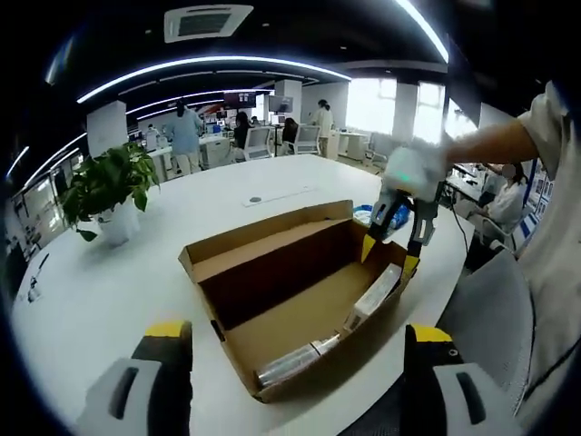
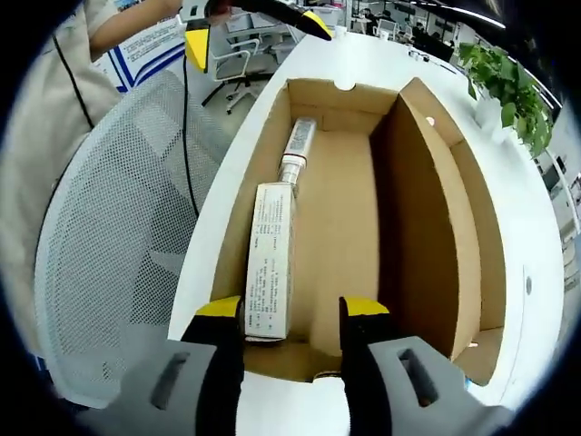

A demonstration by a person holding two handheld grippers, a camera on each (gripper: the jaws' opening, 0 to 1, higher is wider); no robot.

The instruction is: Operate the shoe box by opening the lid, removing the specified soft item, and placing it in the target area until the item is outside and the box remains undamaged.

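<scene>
Here the shoe box (image 2: 363, 218) lies open on the white table (image 1: 109, 291), its lid (image 2: 472, 236) folded back at three o'clock in the right gripper view. Inside, along the nine o'clock wall, lie a long white carton (image 2: 270, 263) printed with small text too fine to read and, beyond it at twelve, a silvery tube (image 2: 295, 150).

The right gripper (image 2: 290, 313) hangs over the box's near end, its yellow-tipped jaws spread apart with the carton's near end just inside the left one, nothing clenched. The left gripper (image 1: 295, 331) sits released, jaws wide, short of the box (image 1: 300, 291).

The left gripper view adds a potted plant (image 1: 104, 186) at ten o'clock, people at distant desks, and the right gripper (image 1: 390, 250) above the box's far corner. The right gripper view shows a mesh chair (image 2: 118, 263) at nine o'clock.
</scene>
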